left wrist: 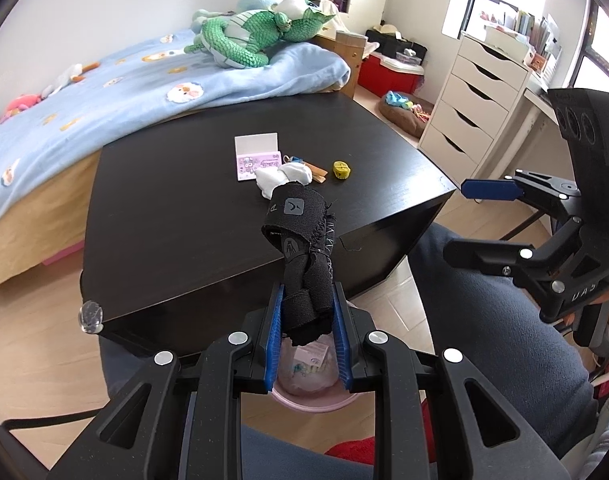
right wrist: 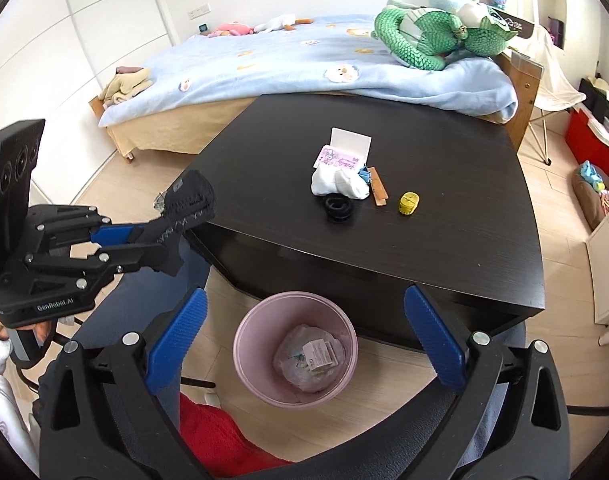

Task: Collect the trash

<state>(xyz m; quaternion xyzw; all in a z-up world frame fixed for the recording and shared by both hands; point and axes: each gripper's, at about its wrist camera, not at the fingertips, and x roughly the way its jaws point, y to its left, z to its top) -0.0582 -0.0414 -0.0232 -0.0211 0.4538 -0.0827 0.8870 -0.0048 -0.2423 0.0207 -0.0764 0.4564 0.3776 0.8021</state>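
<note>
Between the left gripper (left wrist: 307, 320) pads, black strap (left wrist: 304, 248) stands clamped.

Bin (right wrist: 295, 350) on the floor before the table (right wrist: 444, 240); the bed (right wrist: 284, 64) behind it, seemingly touching

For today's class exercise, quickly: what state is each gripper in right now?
Left gripper: closed on the black fabric strap.
Right gripper: open, holding nothing, above the pink bin.
</note>
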